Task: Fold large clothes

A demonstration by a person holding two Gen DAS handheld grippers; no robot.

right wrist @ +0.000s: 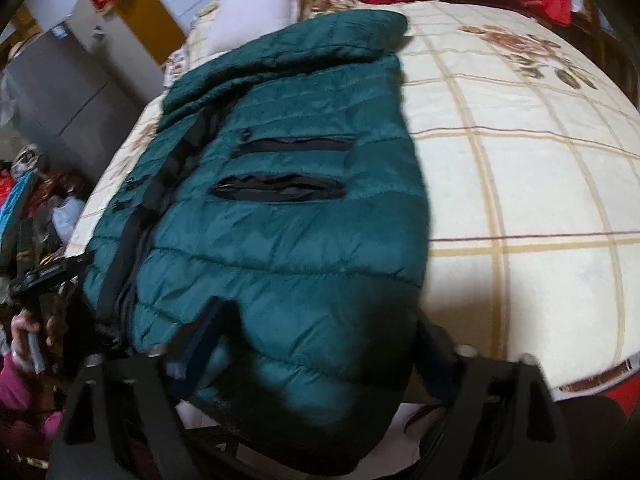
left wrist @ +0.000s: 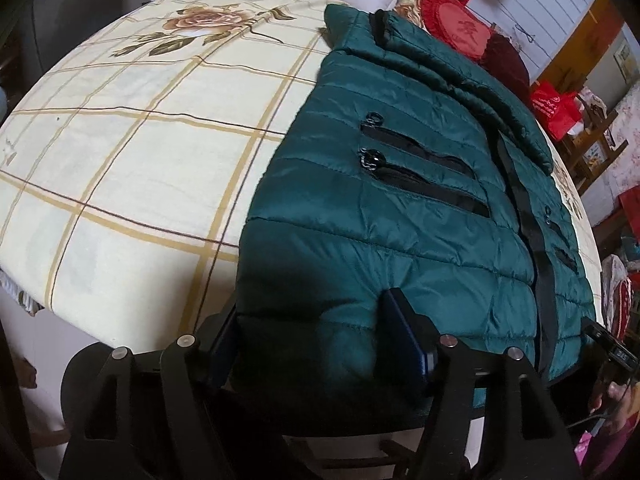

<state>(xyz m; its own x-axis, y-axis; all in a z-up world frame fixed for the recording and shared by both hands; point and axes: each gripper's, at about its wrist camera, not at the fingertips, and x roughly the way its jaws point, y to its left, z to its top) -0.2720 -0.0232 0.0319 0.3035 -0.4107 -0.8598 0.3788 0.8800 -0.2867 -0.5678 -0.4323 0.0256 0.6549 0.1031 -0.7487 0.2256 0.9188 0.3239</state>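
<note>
The left gripper (left wrist: 308, 344) stands with its jaws fairly wide, straddling the near hem corner of the green puffer jacket (left wrist: 400, 208). The padded fabric bulges between the fingers (left wrist: 404, 336); whether the pads press on it cannot be told. The jacket lies flat on the checked bedsheet (left wrist: 132, 168), front up, sleeves folded in, its hem hanging over the near edge of the bed. The right gripper (right wrist: 320, 344) straddles the opposite hem corner, jaws apart at middling width with a thick fold of the jacket filling the gap; the blurred view does not show a firm grip.
</note>
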